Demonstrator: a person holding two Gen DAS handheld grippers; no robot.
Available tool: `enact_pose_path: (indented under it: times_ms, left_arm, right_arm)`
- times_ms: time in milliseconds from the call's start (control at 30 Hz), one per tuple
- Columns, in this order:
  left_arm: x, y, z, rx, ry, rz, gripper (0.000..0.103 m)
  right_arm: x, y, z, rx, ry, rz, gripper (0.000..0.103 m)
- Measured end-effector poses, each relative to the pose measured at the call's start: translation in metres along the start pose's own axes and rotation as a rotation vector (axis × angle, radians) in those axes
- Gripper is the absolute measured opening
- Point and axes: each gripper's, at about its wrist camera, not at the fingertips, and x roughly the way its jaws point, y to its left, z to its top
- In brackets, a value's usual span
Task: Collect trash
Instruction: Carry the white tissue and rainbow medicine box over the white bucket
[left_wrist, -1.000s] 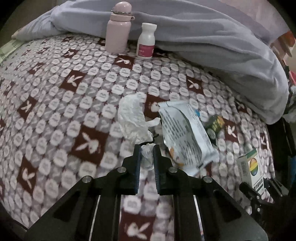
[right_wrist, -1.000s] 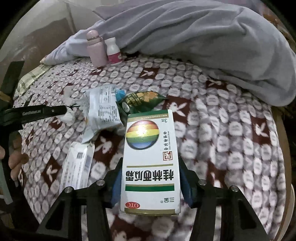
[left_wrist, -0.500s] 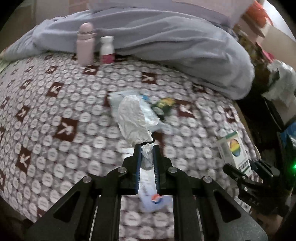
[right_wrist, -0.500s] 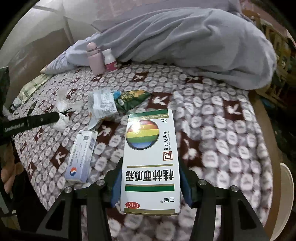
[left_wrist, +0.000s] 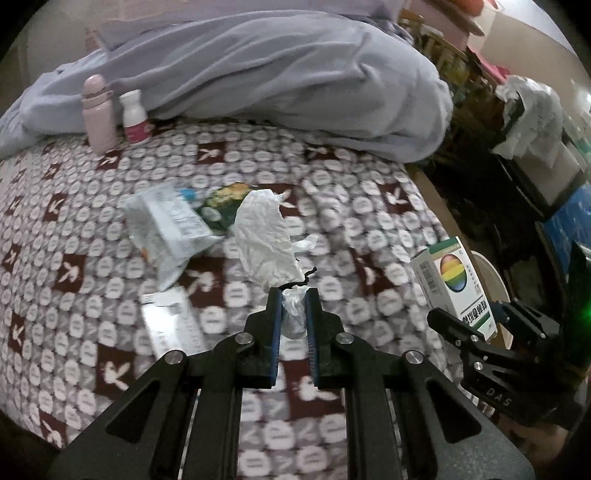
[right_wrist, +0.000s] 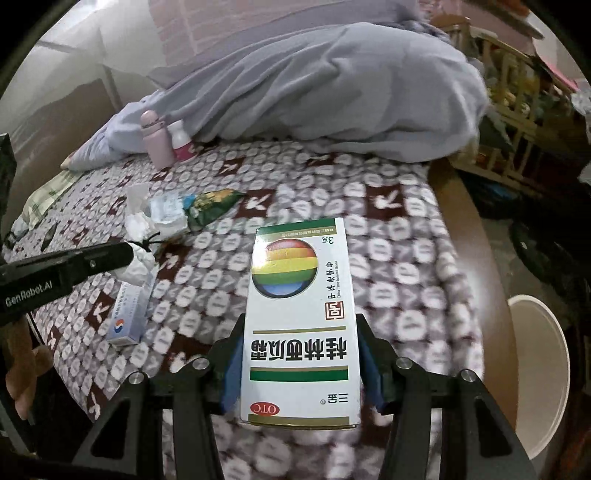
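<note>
Two bottles (left_wrist: 114, 114) stand upper left on the blanket (left_wrist: 369, 206), right against the heaped duvet (left_wrist: 277, 74) behind. Wrappers (left_wrist: 173, 225) sit mid-frame, a flat box (left_wrist: 171, 325) just below them. A tissue (left_wrist: 266, 240) hangs above the centre, and a carton (left_wrist: 456, 288) is off to the right.

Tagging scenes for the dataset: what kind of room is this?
Most likely a bedroom: the litter lies on a bed with a rabbit-print blanket, a bunched lilac duvet behind it, and cluttered furniture alongside.
</note>
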Motion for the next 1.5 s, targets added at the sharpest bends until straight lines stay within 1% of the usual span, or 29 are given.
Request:
enact_pose_path:
  times_ms: [367,700,1167,1500]
  left_arm:
    - [0.012,-0.064,0.005,0.103,0.003,-0.035,0.010]
    - [0.021,-0.111,0.008,0.176,0.012,-0.062,0.010]
    - [0.035,-0.178,0.010,0.273,0.028,-0.119,0.010]
    - [0.044,-0.220,0.008,0.331,0.043,-0.158,0.010]
  right_arm:
    - [-0.023,-0.047,-0.009,0.076,-0.032,-0.055,0.051]
    - [-0.043,-0.088,-0.020,0.133,-0.053,-0.100,0.051]
    - [-0.060,-0.140,-0.038,0.219,-0.055,-0.153,0.051]
    - [-0.072,-0.174,-0.055,0.279,-0.052,-0.192,0.051]
